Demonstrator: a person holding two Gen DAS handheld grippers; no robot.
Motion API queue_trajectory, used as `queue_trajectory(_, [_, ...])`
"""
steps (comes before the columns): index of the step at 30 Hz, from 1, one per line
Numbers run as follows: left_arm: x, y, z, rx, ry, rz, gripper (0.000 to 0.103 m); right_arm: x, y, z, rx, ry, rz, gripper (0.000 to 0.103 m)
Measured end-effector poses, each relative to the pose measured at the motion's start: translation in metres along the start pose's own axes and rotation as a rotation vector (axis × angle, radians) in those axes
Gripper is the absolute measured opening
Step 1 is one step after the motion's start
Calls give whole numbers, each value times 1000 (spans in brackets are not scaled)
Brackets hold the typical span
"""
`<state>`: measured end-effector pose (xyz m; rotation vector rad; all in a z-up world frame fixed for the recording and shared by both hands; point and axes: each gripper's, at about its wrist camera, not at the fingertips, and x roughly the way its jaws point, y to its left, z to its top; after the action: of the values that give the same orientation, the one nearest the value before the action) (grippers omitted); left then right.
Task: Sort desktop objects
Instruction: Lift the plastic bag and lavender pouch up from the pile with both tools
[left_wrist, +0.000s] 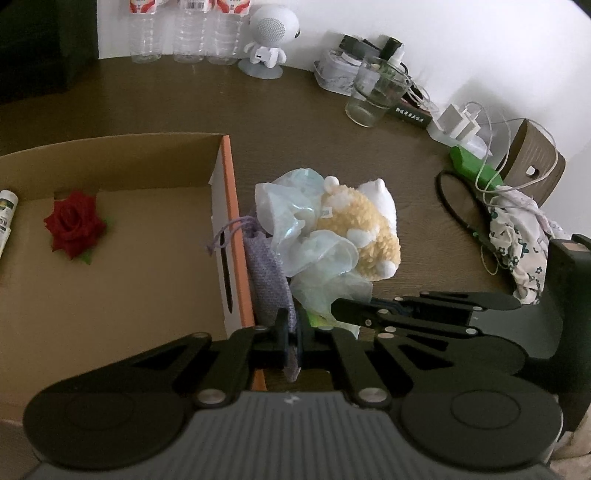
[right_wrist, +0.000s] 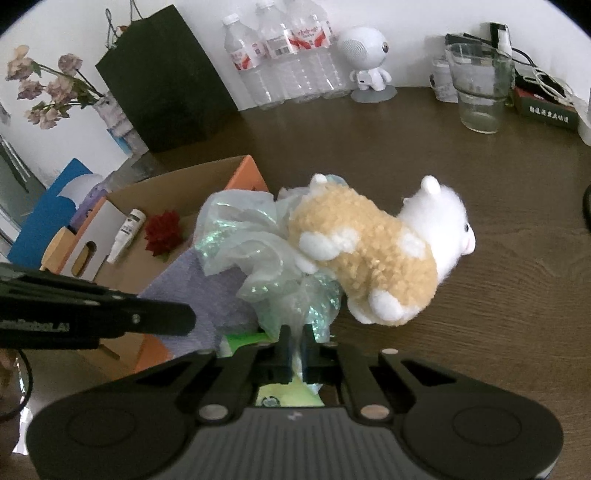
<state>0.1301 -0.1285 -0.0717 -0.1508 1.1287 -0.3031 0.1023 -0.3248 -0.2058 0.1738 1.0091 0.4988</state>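
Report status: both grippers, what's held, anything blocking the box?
Left gripper shut on purple pouch. Right gripper shut on sheer scrunchie. Plush toy rests against scrunchie. Cardboard box beside them, open.

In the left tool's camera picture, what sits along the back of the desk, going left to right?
Water bottles → white robot figure → glass cup → white charger → wooden stand.
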Motion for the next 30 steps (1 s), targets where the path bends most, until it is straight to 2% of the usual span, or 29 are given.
queue_trajectory(8, [-12,-2,-1,29,-42,1,4,-18,5,2,30,-55,59,3])
queue_trajectory(16, [-34,-10,-3,73,-107,-15,4,-36,11,3,45,-102,76,3])
queue_trajectory(26, [-64,-11,-14,82,-150,-68,4,-76,26,-2,85,-199,116,3])
queue_trajectory(30, [-76,-13,-18,98,-170,-96,4,-91,27,-7,128,-225,158,3])
